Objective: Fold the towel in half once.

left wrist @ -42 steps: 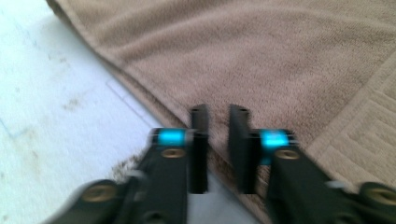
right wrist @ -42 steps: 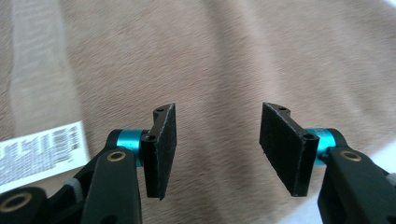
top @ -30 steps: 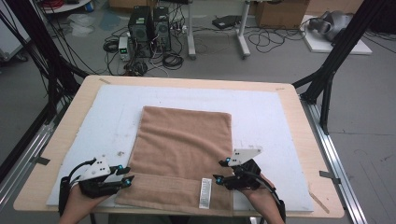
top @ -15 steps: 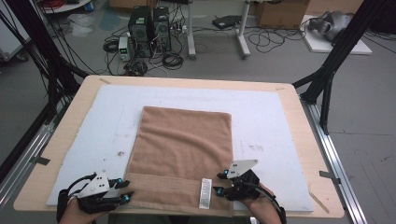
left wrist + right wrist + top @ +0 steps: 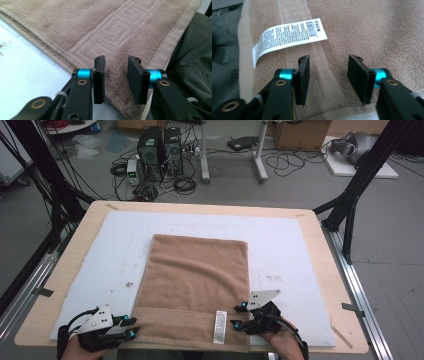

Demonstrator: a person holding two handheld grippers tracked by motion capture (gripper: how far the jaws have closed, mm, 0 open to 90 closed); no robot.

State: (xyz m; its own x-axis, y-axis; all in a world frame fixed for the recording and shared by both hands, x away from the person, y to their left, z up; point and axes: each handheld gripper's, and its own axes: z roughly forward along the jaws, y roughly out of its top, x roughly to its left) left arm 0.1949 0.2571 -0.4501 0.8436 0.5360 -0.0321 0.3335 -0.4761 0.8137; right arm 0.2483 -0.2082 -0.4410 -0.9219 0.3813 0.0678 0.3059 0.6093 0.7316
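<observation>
A: Where's the towel [image 5: 195, 290]?

B: Mid-mat [image 5: 300, 250], its near edge at the table's front. Bare mat flanks it.

A: Jaws?

B: Left gripper [image 5: 131, 328] has just been closing, right gripper [image 5: 236, 315] opening; both gape over the near corners, pinching nothing.

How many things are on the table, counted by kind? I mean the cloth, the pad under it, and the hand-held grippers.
Brown terry towel with a white care label: 1
White foam mat covering the wooden table: 1
Black two-jaw grippers, left gripper and right gripper: 2
Total: 4
</observation>
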